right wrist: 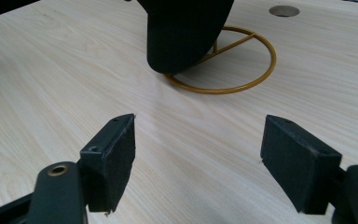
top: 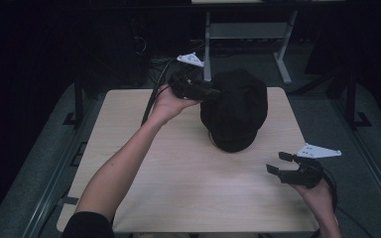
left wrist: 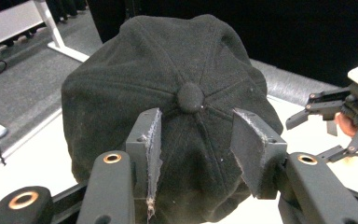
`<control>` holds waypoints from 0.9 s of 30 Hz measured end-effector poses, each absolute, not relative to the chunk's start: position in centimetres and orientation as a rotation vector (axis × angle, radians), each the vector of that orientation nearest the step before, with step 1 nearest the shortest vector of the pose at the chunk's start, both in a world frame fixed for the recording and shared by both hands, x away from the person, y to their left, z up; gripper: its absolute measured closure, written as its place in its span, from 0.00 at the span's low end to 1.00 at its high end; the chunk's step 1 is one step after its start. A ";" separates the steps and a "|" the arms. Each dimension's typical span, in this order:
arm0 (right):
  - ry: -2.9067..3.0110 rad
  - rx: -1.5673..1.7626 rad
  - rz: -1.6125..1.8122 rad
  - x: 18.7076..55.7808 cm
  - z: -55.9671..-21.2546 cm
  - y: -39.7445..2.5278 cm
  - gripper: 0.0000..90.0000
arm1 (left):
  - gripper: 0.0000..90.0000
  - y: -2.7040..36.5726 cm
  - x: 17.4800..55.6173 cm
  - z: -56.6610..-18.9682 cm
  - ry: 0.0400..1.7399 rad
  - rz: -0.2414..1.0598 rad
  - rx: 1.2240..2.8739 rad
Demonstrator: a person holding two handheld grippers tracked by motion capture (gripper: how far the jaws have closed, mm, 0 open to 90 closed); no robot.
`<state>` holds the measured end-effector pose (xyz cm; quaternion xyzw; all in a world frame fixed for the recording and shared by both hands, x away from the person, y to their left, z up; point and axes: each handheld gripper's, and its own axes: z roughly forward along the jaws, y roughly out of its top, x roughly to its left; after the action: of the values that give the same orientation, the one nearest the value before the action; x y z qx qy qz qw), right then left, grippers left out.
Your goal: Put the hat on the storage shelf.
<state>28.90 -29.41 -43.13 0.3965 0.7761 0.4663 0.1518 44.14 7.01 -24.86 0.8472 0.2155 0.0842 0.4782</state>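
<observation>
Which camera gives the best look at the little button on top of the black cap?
The left gripper view: the button sits sharp and close between the open tongs, seams meeting at it. The high view shows the cap as a dark dome, button indistinct. The right gripper view catches just its brim.

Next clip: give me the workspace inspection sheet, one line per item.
Surface: light wood table, with a round hole near its far edge.
Job's things: black cap sitting on a gold wire stand; its brim overhangs the ring base.
Clutter: nothing seen.
Grippers: left gripper open, jaws either side of the cap's top button; contact unclear. Right gripper open, empty, near the table's right front corner, apart from the cap.
Cables: black cable trailing from the left gripper.
Surroundings: dark room, grey floor, grey desk frame behind.
</observation>
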 end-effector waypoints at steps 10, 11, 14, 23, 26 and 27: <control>2.213 1.131 1.344 28.9 -42.9 -29.2 0.28 | 0.57 9.1 42.8 -25.4 0.557 0.204 2.058; 2.213 1.133 1.343 28.9 -42.9 -29.2 0.28 | 0.57 9.3 42.5 -25.4 0.561 0.209 2.057; 2.209 1.131 1.338 28.8 -42.9 -29.1 0.28 | 0.57 10.0 42.0 -25.3 0.555 0.219 2.067; 2.193 1.149 1.347 28.8 -42.8 -29.5 0.27 | 0.55 11.9 40.1 -26.0 0.581 0.215 2.051; 2.187 1.148 1.348 28.7 -42.8 -29.5 0.27 | 0.55 12.6 39.7 -26.4 0.588 0.213 2.051; 2.187 1.150 1.348 28.7 -42.8 -29.5 0.27 | 0.55 12.9 39.6 -26.5 0.595 0.209 2.051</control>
<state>28.72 -29.46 -42.81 0.4032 0.7665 0.4726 0.1627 39.62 12.86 -26.49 0.8398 0.2435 0.0856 0.4775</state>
